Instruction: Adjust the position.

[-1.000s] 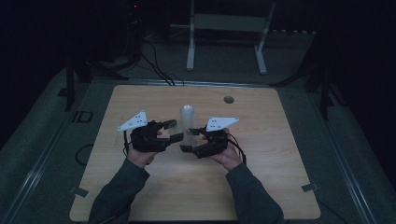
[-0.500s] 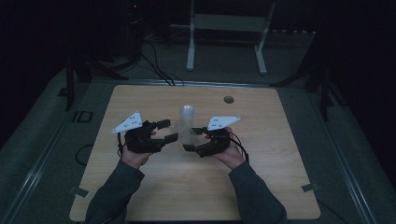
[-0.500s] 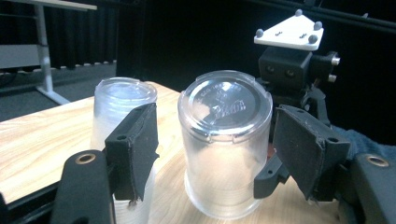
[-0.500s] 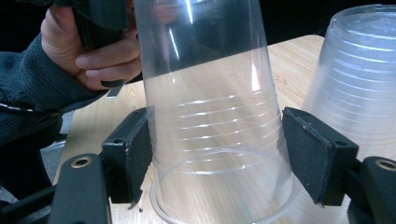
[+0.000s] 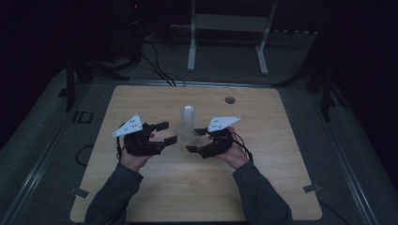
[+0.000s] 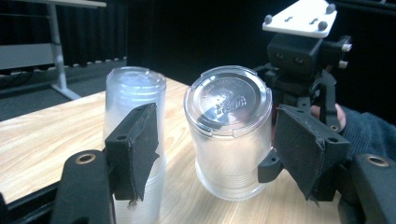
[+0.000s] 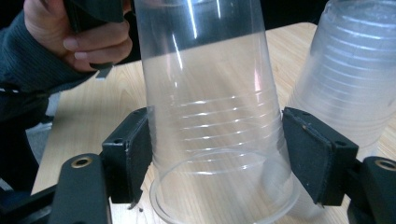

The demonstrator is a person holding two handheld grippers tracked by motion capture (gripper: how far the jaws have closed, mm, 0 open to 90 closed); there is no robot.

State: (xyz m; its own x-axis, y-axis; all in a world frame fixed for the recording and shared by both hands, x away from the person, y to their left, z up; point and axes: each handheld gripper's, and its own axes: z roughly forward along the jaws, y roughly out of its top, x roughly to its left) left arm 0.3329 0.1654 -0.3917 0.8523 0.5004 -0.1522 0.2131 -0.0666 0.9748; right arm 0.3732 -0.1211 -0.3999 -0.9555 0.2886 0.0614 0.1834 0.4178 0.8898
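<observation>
1. We start at the right gripper (image 7: 219,158); its jaws stand on either side of a single clear cup (image 7: 210,102) that sits upside down on the bench (image 7: 93,116), rim down, base up. In the right gripper view both pads lie against the cup's lower wall just above the rim; we read this as a light hold that steadies the cup, not a hard squeeze.

2. The left gripper (image 6: 219,154) faces the same cup (image 6: 229,130) from the opposite side; its jaws have just been opening and now stand wider than the cup, which sits between them with a gap at each pad; so these jaws are open and grip nothing.

3. The relation the coming move turns on, as we judge it: the cup's long axis is upright, at right angles to both sets of jaws, which come in level from opposite sides; the cup lies straight ahead of each. The right hand is the nearer, being already in contact; the left would need only to close or to draw away.

4. Just outside the left gripper's left jaw, and beyond the right gripper's right jaw, stands a stack of cups (image 6: 135,107), also inverted and upright, close beside the single cup; whether they touch we cannot tell.

5. From the high view the left gripper (image 5: 165,133), the right gripper (image 5: 196,140) and the stack (image 5: 187,119) meet near the middle of the bench.
</observation>
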